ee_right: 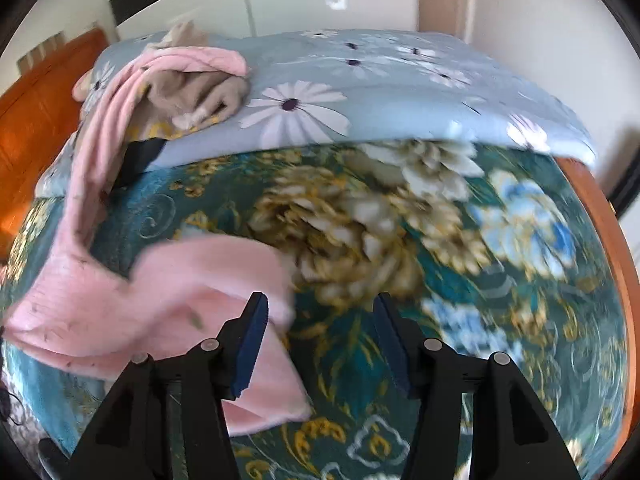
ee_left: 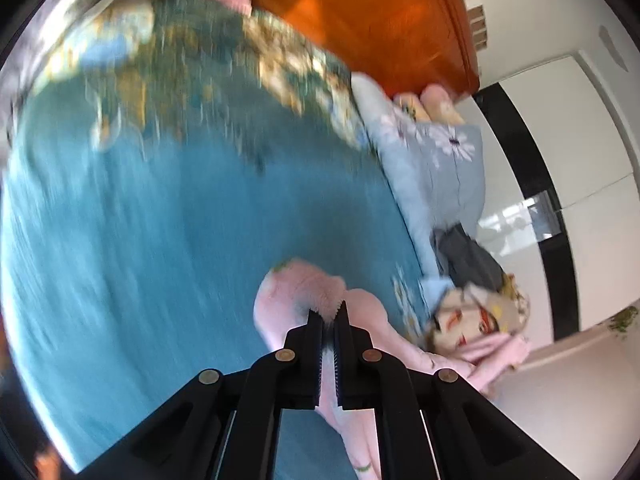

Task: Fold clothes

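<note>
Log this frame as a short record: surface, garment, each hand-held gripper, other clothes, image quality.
surface: bed with teal flowered bedspread
garment: pink garment, loose and unfolded on the bedspread
left hand-held gripper: shut on a bunched part of the pink garment
right hand-held gripper: open, holding nothing; the pink garment's edge lies by one finger
other clothes: beige garment on the light blue daisy quilt
image quality: motion blur in both views

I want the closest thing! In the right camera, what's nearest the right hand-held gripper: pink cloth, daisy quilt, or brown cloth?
1. Pink cloth, beside the right hand-held gripper's left finger.
2. Brown cloth, upper left, on the quilt.
3. Daisy quilt, across the back; its near edge is too close to call against the brown cloth.
</note>
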### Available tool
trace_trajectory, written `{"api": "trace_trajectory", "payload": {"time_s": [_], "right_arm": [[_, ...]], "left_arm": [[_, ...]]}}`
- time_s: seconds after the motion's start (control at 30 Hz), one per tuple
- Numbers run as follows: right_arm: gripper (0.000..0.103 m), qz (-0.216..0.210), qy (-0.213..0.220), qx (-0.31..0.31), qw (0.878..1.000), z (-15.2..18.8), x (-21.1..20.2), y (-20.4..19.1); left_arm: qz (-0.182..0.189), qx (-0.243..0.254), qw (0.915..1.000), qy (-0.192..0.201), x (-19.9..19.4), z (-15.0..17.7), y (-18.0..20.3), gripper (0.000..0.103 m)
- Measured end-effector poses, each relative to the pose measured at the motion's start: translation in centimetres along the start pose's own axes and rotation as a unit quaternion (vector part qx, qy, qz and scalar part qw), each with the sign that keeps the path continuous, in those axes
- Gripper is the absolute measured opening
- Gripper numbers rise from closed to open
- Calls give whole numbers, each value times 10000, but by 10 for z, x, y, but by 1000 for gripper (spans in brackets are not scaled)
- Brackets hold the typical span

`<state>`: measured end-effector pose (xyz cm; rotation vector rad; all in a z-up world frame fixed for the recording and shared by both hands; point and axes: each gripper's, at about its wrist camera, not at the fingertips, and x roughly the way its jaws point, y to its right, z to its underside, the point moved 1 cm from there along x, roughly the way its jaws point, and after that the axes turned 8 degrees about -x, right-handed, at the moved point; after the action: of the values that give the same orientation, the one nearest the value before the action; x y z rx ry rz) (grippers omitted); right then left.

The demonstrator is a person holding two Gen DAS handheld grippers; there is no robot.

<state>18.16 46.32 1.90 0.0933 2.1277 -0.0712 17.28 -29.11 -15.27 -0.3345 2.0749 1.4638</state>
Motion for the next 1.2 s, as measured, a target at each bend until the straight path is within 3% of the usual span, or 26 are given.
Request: {"api": "trace_trajectory", "payload": {"time_s": [0.1, 0.27, 0.43, 0.53, 0.6, 0.73, 0.83, 1.0, 1.03, 1.1, 1.2], "right_arm": [[56, -377, -329, 199, 9985, 37, 11, -1], [56, -1050, -511, 476, 9920, 72, 35, -23], [56, -1408, -411, 685, 9868, 64, 48, -41], [49, -1143, -542, 650, 9898, 59, 61, -54], [12, -1033, -533, 799, 9900, 56, 66, -54], [7, -481, -273, 783, 9954, 38, 51, -43], [6, 102, 275, 594, 9978, 6, 15, -27], [6, 1145, 1236, -4, 9857, -25, -63, -11], [6, 1299, 1267, -139, 9833, -21, -69, -9], [6, 1739, 910, -490, 9793, 3, -59, -3], [6, 1638, 278, -387, 9853, 52, -31, 9]], "left_arm": [[-26, 51, 9999, 95, -5, -20, 0, 5], [-172, -2, 9996, 215, -10, -37, -10, 5], [-186, 93, 9995, 229, -16, -43, -12, 5], [-135, 39, 9997, 198, -19, -45, -15, 5], [-125, 5, 9998, 156, -19, -45, -18, 5], [-54, -22, 10000, 62, -19, -43, -19, 5], [43, 11, 10000, -35, -19, -41, -12, 5], [385, 312, 9986, -193, -23, -26, 8, 5], [403, 372, 9983, -220, -24, -22, 8, 5], [408, 454, 9977, -279, -24, -14, 6, 5], [289, 407, 9981, -351, -21, -5, -10, 5]]}}
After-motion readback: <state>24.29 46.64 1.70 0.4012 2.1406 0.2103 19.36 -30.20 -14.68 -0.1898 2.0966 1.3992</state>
